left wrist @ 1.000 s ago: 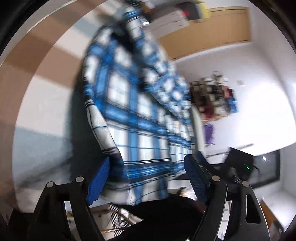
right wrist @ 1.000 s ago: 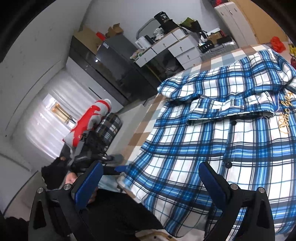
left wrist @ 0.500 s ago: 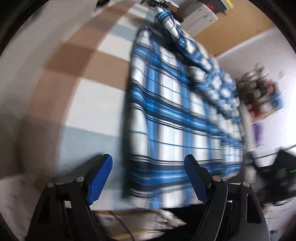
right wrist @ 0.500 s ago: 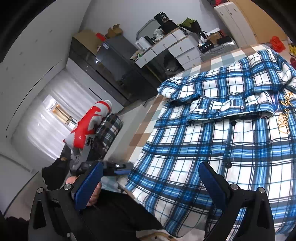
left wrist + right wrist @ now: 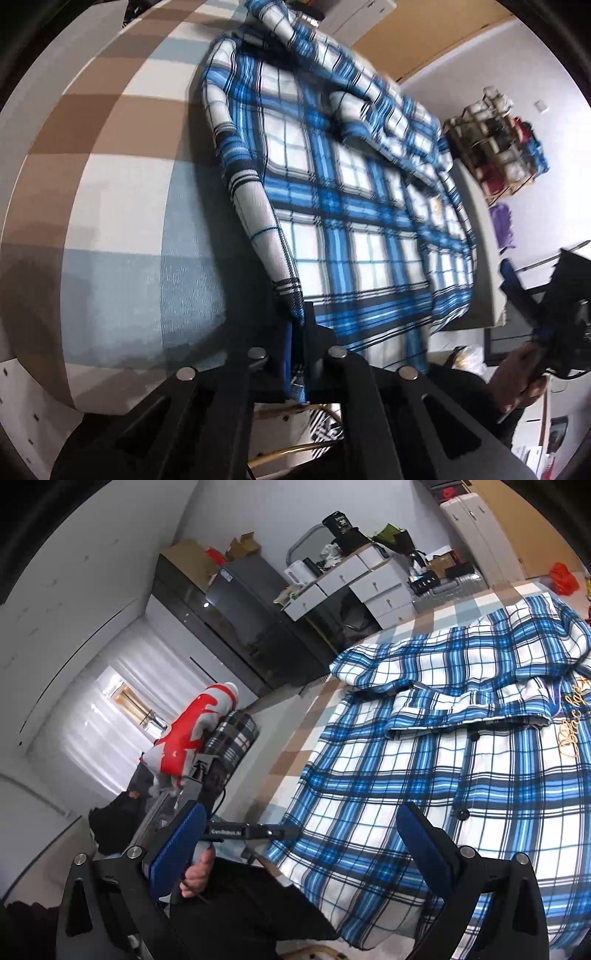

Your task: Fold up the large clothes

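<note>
My left claw point(image 5: 295, 354) is clamped on the near corner of the big blue-and-white plaid flannel shirt point(image 5: 354, 206) spread across the checkered bed point(image 5: 110, 229), ready to fold; my right claw point(image 5: 295, 853) waits wide open above the hem.

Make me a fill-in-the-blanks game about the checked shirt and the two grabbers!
1. The left gripper is ____ on the hem corner of the blue plaid shirt.
2. The right gripper has its jaws ____, with nothing pinched between them.
3. The shirt lies on a bedspread checked in brown, white and pale ____.
4. The writing stitched on the shirt's chest is ____ in colour.

Missing words: shut; open; blue; gold
</note>
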`<state>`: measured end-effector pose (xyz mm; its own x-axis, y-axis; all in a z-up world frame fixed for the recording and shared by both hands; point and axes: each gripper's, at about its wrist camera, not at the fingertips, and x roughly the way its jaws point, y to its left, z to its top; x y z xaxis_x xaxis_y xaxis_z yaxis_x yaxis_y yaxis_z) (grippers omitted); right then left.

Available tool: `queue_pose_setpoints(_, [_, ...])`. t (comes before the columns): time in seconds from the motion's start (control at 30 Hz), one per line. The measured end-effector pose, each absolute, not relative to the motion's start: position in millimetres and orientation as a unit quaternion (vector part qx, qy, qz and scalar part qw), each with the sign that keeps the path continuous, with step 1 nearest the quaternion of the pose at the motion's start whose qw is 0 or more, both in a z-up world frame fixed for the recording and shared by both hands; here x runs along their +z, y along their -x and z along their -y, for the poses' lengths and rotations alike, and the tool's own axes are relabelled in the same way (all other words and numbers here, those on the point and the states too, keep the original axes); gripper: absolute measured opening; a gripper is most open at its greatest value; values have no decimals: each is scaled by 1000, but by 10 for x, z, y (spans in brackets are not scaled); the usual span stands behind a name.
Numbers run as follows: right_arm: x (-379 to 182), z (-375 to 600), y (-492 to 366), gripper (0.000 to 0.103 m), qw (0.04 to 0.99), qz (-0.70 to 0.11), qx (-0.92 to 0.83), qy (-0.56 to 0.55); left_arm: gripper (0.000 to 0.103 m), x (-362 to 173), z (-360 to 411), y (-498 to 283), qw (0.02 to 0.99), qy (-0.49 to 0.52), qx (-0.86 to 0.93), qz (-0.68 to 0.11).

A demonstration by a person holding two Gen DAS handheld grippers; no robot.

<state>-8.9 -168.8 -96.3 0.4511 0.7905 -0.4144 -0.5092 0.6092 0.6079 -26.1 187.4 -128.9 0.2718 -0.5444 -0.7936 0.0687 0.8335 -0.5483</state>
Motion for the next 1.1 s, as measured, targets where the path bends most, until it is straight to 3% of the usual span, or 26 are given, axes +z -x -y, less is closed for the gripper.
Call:
queue_pose_setpoints(0.33, [-1155,1806,58,103,781,-375,406,-292,0,-1029,-2016,253,743,343,-247,-519])
queue_pose_setpoints(0.67, [-2124,1100,623,103,560,-409,480,-538,0,-927,-1961,102,709,410,-292,-494])
queue_pose_setpoints(0.93, [-2454,952,269,103,583,-344,372,-635,0,-811,-2127,136,692,437,-335,-466])
queue_pose_setpoints(1.1, [-2470,1410,387,99,666,-288,249,-641,0,-778,-2254,182,702,422,-348,-457])
